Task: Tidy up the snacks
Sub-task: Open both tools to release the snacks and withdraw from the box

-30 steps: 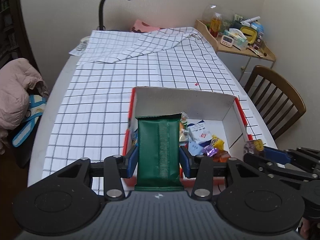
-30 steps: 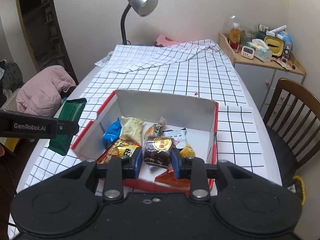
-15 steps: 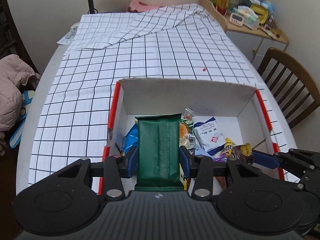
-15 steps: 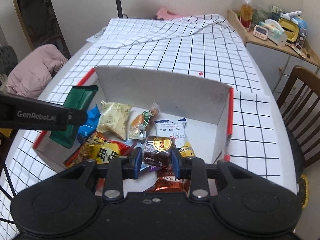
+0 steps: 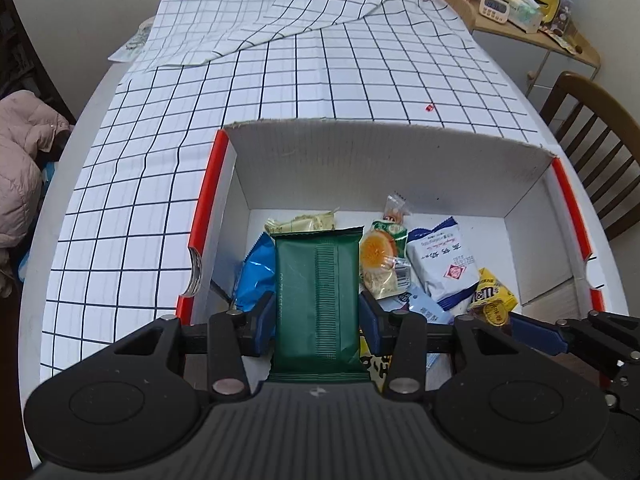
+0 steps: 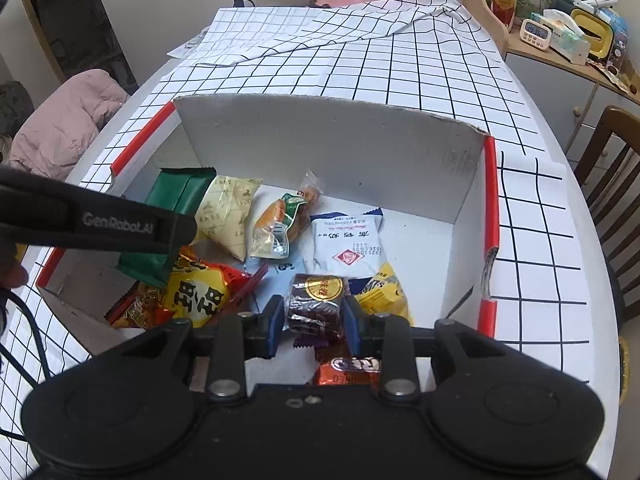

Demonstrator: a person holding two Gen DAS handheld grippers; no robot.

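A white cardboard box with red edges (image 5: 360,160) (image 6: 320,140) sits on the checked tablecloth and holds several snack packets. My left gripper (image 5: 318,316) is shut on a dark green packet (image 5: 316,292), held over the box's left half; the packet also shows in the right wrist view (image 6: 176,196). My right gripper (image 6: 314,320) is shut on a brown foil-wrapped snack (image 6: 316,300), held over the box's near right part; the snack shows in the left wrist view (image 5: 490,312). Below lie a white-and-blue packet (image 6: 348,244), a yellow packet (image 5: 494,290) and a blue packet (image 5: 256,272).
A checked tablecloth (image 5: 320,80) covers the oval table. A wooden chair (image 5: 592,140) stands at the right. A side cabinet (image 6: 560,40) with bottles, a clock and boxes is at the back right. A pink jacket (image 6: 68,120) lies off the left edge.
Both grippers have moved forward and down over the box with their snacks still held. The box now fills more of both views.
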